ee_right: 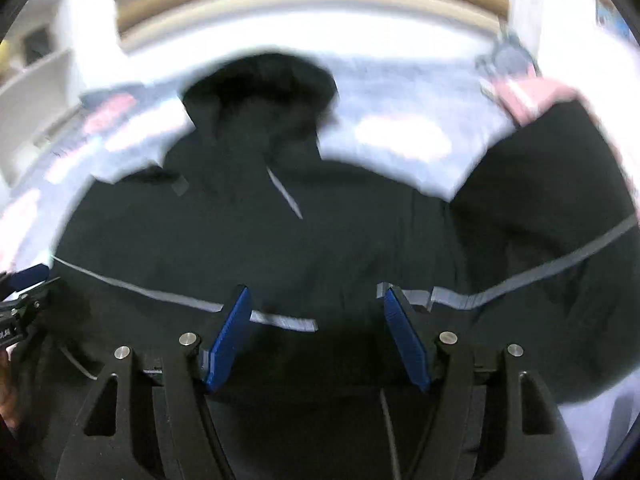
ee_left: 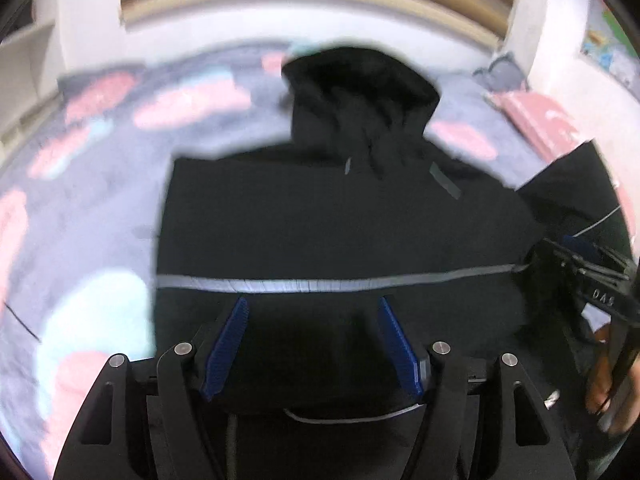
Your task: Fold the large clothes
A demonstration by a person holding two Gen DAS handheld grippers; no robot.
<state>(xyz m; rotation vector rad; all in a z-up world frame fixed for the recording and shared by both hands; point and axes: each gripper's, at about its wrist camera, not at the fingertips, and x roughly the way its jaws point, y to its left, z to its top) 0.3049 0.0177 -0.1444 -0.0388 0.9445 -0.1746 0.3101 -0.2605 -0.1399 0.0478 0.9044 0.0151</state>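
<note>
A black hooded jacket (ee_left: 328, 224) with a grey reflective stripe (ee_left: 320, 285) lies spread on a bed, hood (ee_left: 360, 92) pointing away. My left gripper (ee_left: 312, 308) is open just above the jacket's lower part, blue pads apart and empty. In the right wrist view the same jacket (ee_right: 256, 240) fills the frame, its sleeve (ee_right: 552, 216) stretched out to the right. My right gripper (ee_right: 316, 300) is open over the stripe (ee_right: 280, 322), holding nothing. Each gripper shows at the edge of the other's view: the right one (ee_left: 592, 276), the left one (ee_right: 20, 304).
The bed cover (ee_left: 100, 184) is grey-blue with pink and light blue patches. A pink pillow (ee_left: 536, 120) lies at the far right by the white wall. A wooden headboard (ee_left: 312, 4) runs along the far side.
</note>
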